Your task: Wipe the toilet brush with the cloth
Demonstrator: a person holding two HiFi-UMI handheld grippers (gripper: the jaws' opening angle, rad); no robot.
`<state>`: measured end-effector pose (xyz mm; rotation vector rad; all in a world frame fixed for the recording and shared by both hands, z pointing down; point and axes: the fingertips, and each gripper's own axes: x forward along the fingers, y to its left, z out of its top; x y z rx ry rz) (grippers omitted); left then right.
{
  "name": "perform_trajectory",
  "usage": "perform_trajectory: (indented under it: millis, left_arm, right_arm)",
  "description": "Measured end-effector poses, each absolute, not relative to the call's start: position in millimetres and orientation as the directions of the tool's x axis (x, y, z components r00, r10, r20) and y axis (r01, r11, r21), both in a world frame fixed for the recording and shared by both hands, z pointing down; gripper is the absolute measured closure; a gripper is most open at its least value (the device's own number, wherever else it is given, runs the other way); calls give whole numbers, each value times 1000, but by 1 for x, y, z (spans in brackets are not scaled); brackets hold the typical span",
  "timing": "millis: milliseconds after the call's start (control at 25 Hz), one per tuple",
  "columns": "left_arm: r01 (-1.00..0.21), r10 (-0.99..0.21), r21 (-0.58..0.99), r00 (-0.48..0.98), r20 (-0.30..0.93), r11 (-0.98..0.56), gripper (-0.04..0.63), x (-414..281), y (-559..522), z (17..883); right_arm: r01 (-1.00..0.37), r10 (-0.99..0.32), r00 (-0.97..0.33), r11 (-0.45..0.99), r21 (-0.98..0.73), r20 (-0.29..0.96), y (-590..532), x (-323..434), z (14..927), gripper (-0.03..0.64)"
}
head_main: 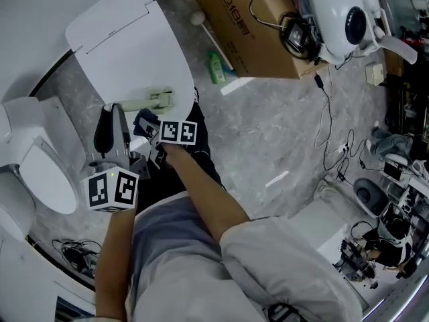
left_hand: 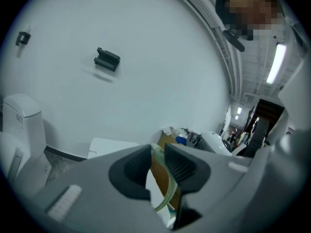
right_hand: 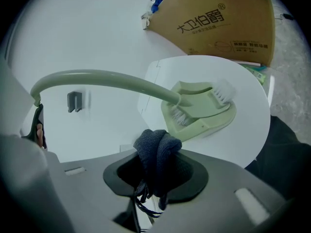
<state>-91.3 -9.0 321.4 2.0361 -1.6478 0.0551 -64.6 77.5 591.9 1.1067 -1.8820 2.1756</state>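
Note:
The pale green toilet brush (head_main: pixel 159 100) lies with its bristled head (right_hand: pixel 219 92) in a matching green tray (right_hand: pixel 204 120) on a white toilet lid (head_main: pixel 120 42). Its curved handle (right_hand: pixel 97 78) arcs back to my left gripper (head_main: pixel 110 127). In the left gripper view that gripper (left_hand: pixel 158 154) is shut on the green handle (left_hand: pixel 164 186), which runs between the pads. My right gripper (head_main: pixel 153 134) is shut on a bunched dark blue cloth (right_hand: pixel 156 152), held just short of the brush head, apart from it. The cloth (head_main: pixel 143 120) shows dark beside the tray in the head view.
A white toilet (head_main: pixel 33 173) stands at the left. A cardboard box (head_main: pixel 248 25), a green bottle (head_main: pixel 216 67) and a white machine (head_main: pixel 342 12) sit beyond on the grey marbled floor. Cables (head_main: pixel 328 123) trail at the right. A dark bracket (left_hand: pixel 107 59) is on the wall.

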Motion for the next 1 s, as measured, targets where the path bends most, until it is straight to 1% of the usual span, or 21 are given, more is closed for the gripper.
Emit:
perform_trajectory:
  millis: [320, 720, 800, 1000]
  left_arm:
    - [-925, -907, 362, 248, 342, -116, 595, -89, -11, 320]
    - [-929, -912, 358, 224, 345, -93, 595, -88, -14, 321]
    - [-930, -912, 358, 218, 347, -86, 595, -88, -14, 320]
    - [-932, -913, 356, 205, 353, -72, 595, -88, -14, 320]
  right_arm:
    - [-514, -380, -721, -267, -815, 579, 85, -31, 593, 518]
    - [-542, -331, -734, -239, -806, 592, 90, -5, 598, 518]
    - [-569, -298, -739, -206, -796, 605, 91, -1, 599, 517]
    - [-650, -198, -738, -45, -759, 645, 93, 9, 602, 517]
